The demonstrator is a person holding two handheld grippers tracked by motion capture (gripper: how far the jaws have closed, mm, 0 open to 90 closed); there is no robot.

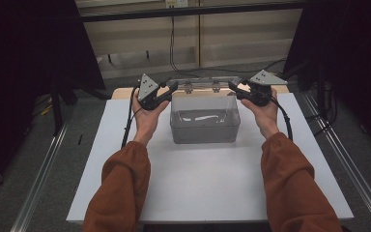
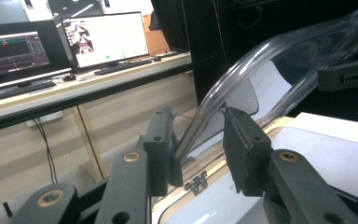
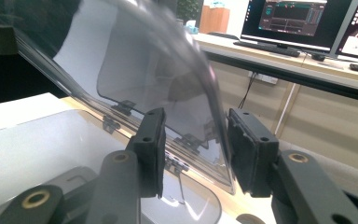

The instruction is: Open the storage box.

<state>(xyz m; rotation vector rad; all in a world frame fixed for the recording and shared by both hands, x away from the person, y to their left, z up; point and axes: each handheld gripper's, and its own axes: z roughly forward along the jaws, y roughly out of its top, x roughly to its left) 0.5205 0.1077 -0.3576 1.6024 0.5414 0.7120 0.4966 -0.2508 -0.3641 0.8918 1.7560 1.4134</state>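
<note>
A clear plastic box (image 1: 204, 126) stands at the far middle of the white board (image 1: 203, 188). Its clear hinged lid (image 1: 203, 83) is tilted up at the back. My left gripper (image 1: 174, 87) is at the lid's left corner and my right gripper (image 1: 232, 84) at its right corner. In the left gripper view the lid's curved edge (image 2: 261, 60) runs down between the jaws of the open left gripper (image 2: 198, 140), close to the left jaw. In the right gripper view the lid (image 3: 140, 60) passes between the jaws of the open right gripper (image 3: 196, 144), near the right jaw. Small hinges (image 3: 123, 106) join lid and box.
The white board lies on a wooden table whose far edge (image 1: 125, 92) is just behind the box. Metal rails (image 1: 43, 169) run along both sides. Dark curtains hang left and right. A desk with monitors (image 2: 105, 39) stands beyond the table.
</note>
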